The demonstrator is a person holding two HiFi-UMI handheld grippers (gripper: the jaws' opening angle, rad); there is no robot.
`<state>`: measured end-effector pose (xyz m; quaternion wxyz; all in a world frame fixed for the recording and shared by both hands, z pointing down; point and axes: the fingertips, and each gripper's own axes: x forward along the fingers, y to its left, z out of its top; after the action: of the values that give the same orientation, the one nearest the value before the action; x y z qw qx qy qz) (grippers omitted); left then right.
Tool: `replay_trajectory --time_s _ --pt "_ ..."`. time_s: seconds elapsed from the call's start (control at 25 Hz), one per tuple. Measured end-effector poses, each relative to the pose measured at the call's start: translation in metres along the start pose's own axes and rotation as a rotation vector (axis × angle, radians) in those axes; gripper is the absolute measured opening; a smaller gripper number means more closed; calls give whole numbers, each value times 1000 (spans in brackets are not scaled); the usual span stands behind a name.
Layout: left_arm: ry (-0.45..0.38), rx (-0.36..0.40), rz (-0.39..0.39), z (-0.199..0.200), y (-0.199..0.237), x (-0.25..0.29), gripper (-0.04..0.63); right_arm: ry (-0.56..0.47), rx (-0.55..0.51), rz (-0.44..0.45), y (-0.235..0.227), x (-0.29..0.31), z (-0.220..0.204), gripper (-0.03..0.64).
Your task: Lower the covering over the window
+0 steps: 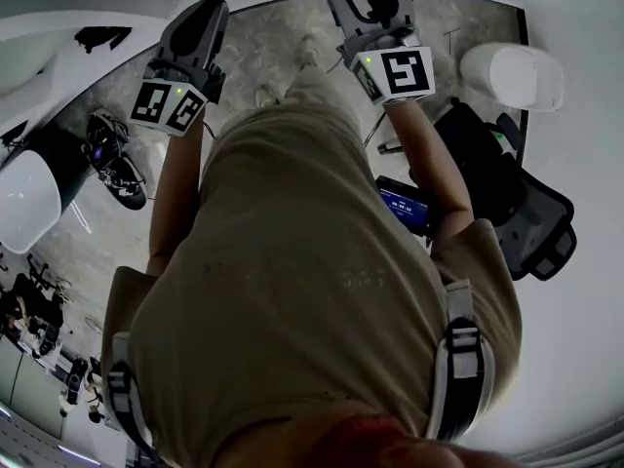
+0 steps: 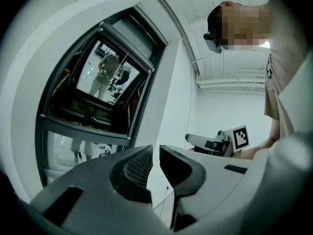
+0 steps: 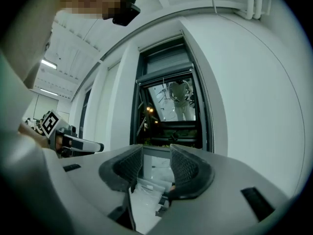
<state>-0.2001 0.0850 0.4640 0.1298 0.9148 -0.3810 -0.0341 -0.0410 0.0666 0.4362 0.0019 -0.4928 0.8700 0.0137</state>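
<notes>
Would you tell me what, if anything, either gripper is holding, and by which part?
Nothing: the left gripper is nearly closed, the right gripper open, both empty.

A black bag (image 1: 502, 198) lies on the floor. Just beside the bag, on its left, is a small dark thing with a blue screen (image 1: 402, 206). Past the bag, higher in the head view, sits a white round thing (image 1: 514, 74). Far to the left of the bag is another white round thing (image 1: 24, 201), and near that one a black tangle with a blue spot (image 1: 112, 159). A speckled grey floor (image 1: 263, 52) spreads out to the left of the bag.
</notes>
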Motion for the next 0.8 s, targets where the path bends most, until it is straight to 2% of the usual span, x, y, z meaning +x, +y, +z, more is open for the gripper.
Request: replay_trajectory --time_s 0.2,0.36,0.44,0.6,0.8 --pt "-13 -18 14 -17 -5 -64 35 17 -23 17 56 -25 -13 164" --pt "2 -22 20 -35 -8 -92 35 34 -27 25 83 -46 -22 164" --pt "17 -14 22 -43 -15 -103 35 55 -71 53 95 -59 -26 164" --pt "24 -9 47 -48 -28 -108 35 52 -195 95 92 -79 -21 164" --pt "11 -15 81 -36 -50 -94 35 35 -174 88 66 -85 -14 164"
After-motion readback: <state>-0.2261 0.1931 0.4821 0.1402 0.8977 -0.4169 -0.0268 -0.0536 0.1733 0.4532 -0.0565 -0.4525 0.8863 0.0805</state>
